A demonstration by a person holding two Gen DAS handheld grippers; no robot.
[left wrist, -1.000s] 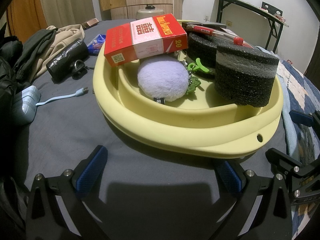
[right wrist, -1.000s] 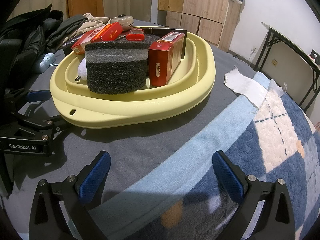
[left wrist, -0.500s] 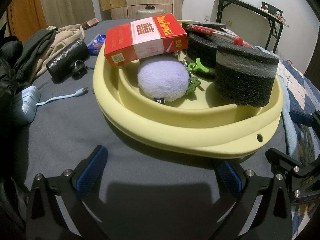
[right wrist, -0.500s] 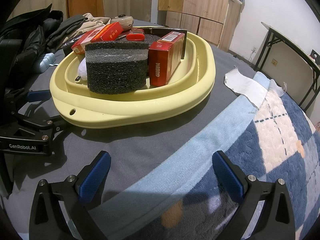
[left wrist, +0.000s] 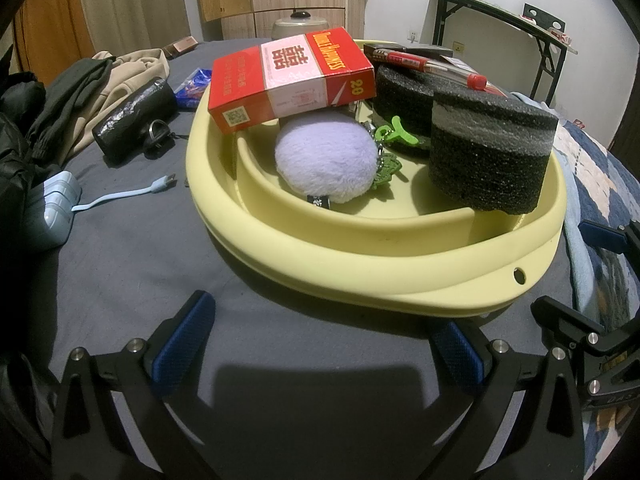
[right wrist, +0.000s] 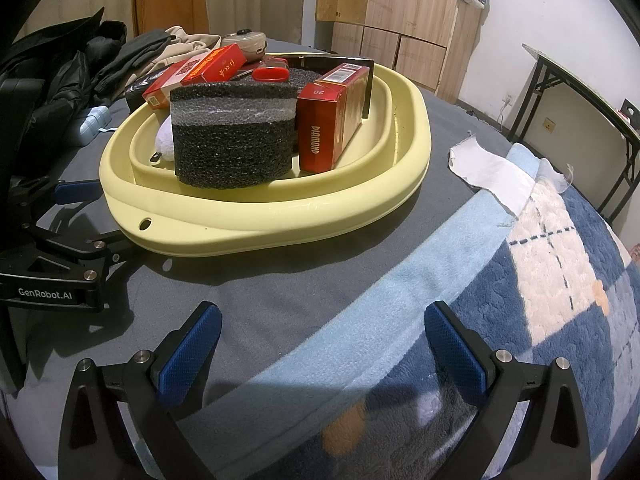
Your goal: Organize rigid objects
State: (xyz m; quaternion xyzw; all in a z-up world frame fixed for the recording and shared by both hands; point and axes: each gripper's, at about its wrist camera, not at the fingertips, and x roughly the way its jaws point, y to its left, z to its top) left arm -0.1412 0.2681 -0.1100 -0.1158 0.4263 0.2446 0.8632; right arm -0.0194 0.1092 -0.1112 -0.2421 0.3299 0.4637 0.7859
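Observation:
A pale yellow basin [left wrist: 360, 276] [right wrist: 280, 216] sits on a grey bedsheet. Inside it lie a red cigarette box [left wrist: 288, 80] propped on a lilac fluffy ball [left wrist: 326, 160], two black foam rounds [left wrist: 490, 152] [right wrist: 232, 136], a green keyring charm [left wrist: 394, 130], red pens [left wrist: 428, 66] and a dark red box [right wrist: 334, 116] standing on end. My left gripper [left wrist: 320, 348] is open just short of the basin's near rim, nothing between its fingers. My right gripper [right wrist: 320, 344] is open over the sheet and blue blanket, also holding nothing.
Left of the basin lie a black pouch [left wrist: 134, 120], a light blue cable [left wrist: 128, 196], a pale blue case [left wrist: 52, 208] and piled clothes [left wrist: 80, 92]. A blue and white blanket [right wrist: 540, 300] and a white cloth [right wrist: 492, 172] lie to the right.

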